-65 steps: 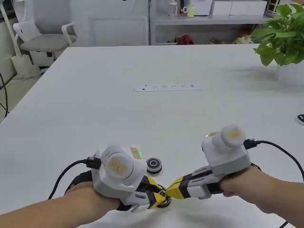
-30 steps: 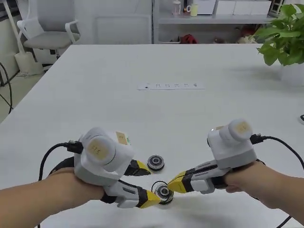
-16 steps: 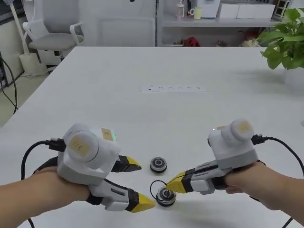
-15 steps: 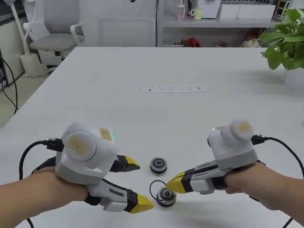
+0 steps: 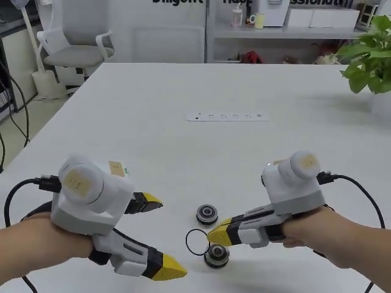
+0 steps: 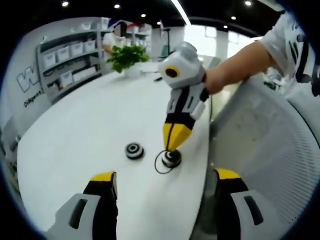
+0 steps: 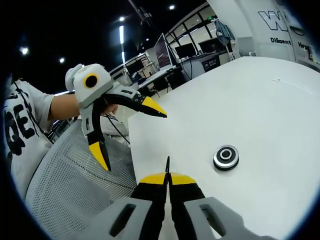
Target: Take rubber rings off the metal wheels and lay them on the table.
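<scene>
A wide white desk (image 5: 183,152) stretches far beyond the jaws, with a white power strip (image 5: 228,116) lying on it well ahead of them. Past its far edge stand a pale office chair (image 5: 76,55), off to the left, and a white shelf (image 5: 275,32) — a leafy plant (image 5: 369,58) is far right. Small ceiling spotlights (image 6: 117,6) shine overhead.

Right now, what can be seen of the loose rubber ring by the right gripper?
The rubber ring is a thin black loop, roughly round, off the metal wheel beside it. One edge looks pinched in the shut right gripper; the right gripper view shows it edge-on, a dark sliver between the jaws. It sits low at the white table.
</scene>
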`<state>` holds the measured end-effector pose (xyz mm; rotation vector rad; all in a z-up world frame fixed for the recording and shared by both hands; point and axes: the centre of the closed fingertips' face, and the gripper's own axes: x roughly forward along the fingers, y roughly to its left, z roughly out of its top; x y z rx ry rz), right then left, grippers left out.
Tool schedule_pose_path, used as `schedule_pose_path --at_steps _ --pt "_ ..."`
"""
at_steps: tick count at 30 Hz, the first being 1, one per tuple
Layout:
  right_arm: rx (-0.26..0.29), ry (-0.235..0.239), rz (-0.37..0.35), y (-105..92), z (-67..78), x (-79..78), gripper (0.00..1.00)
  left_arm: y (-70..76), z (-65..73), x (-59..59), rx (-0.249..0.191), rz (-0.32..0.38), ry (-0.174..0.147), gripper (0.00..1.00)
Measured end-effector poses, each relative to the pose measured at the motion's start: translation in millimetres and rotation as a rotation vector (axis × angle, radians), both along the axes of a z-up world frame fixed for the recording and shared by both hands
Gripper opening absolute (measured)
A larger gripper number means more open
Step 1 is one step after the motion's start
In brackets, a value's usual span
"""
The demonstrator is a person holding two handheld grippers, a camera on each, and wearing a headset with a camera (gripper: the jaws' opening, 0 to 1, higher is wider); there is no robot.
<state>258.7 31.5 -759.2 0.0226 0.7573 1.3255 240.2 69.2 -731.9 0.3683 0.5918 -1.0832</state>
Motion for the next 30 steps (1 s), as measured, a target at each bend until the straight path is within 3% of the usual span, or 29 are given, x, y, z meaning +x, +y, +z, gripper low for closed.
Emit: schedule_pose_path --at_steps 19,30 --pt "-0.005 -0.001 0.009 20.4 -2.5 1.7 0.00 31.3 -0.9 -2.0 -0.008 0.073 0.001 0.87" --pt "-0.040 -0.013 0.014 29.8 -15.2 1.5 0.00 38.8 -3.7 -4.5 -0.003 0.091 0.004 0.87"
